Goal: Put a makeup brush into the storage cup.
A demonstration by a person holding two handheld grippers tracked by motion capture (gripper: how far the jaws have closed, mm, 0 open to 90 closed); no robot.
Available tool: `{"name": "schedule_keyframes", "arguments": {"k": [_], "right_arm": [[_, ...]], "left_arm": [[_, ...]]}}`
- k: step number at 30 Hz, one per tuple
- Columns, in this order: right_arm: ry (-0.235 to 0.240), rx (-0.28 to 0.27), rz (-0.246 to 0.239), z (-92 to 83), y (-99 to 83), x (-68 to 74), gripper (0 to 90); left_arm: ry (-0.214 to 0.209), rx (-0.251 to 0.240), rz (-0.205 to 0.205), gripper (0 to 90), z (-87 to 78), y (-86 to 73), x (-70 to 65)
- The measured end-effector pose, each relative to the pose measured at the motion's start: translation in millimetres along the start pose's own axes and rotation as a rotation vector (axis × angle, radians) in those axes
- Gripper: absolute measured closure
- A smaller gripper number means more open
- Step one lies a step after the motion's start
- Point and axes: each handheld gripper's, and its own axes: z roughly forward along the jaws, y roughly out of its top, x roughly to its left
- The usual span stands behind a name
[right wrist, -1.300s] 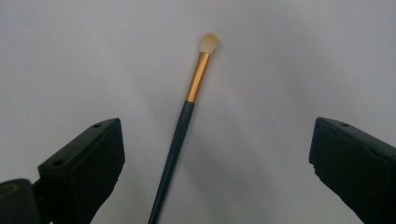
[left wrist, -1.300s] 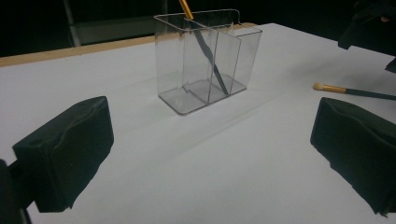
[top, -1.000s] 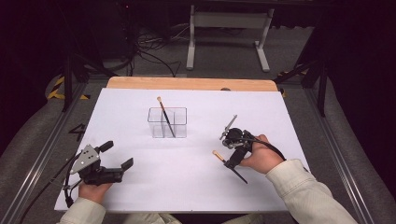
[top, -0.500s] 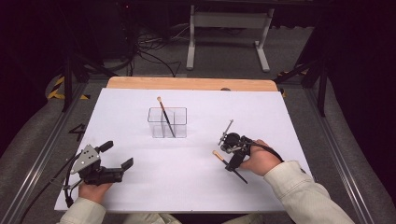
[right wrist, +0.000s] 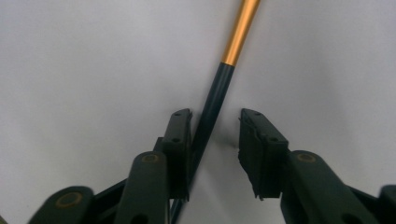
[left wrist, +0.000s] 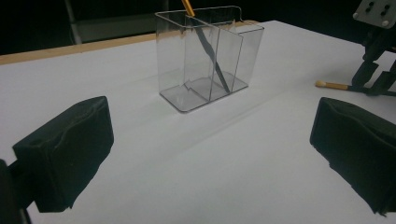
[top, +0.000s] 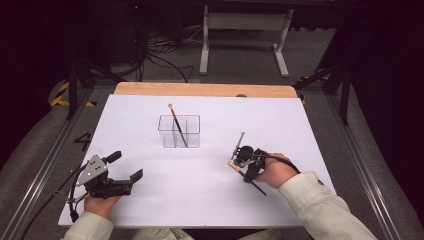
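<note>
A paintbrush (top: 258, 189) with a dark handle and gold ferrule (right wrist: 239, 32) lies flat on the white table. My right gripper (top: 246, 170) points down over it. Its jaws have just been closing, and the handle (right wrist: 212, 109) now lies between them. The left pad (right wrist: 180, 140) touches the handle, while the right pad stands a small gap off, so the right gripper (right wrist: 215, 116) is open. A clear divided holder (top: 179, 131) at mid-table holds a second brush (top: 176, 125), leaning. My left gripper (top: 125, 165) rests at the front left, open and empty (left wrist: 210, 154), facing the holder (left wrist: 205, 56).
The white board (top: 210, 205) covers a wooden tabletop (top: 200, 90) edged by metal rails. A metal stand (top: 245, 20) and cables sit on the floor beyond the far edge. From the left gripper view, the right gripper (left wrist: 373, 70) stands over the brush tip (left wrist: 332, 85).
The right gripper's jaws have narrowed around the brush lying on the table, and the hand shifted slightly. The left gripper, the holder and its brush have not moved.
</note>
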Motion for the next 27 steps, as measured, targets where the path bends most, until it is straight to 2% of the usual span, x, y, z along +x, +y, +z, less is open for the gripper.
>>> {"name": "schedule_keyframes", "arguments": {"k": [2, 9, 24, 27], "right_arm": [[-0.006, 0.003, 0.006, 0.0, 0.5, -0.1, 68.6], [-0.009, 0.014, -0.017, 0.1, 2.0, 3.7, 83.0], [-0.006, 0.041, -0.022, -0.5, 4.5, 4.9, 84.3], [-0.006, 0.033, -0.026, -3.1, 4.0, 5.3, 84.4]], "left_arm": [[-0.001, 0.002, 0.004, 0.3, 0.0, 0.1, 0.2], [-0.001, -0.002, 0.003, 0.3, -0.1, 0.1, 0.0], [-0.001, -0.001, 0.0, 0.3, -0.2, 0.0, 0.3], [-0.001, 0.001, 0.001, 0.3, -0.2, 0.0, 0.3]]}}
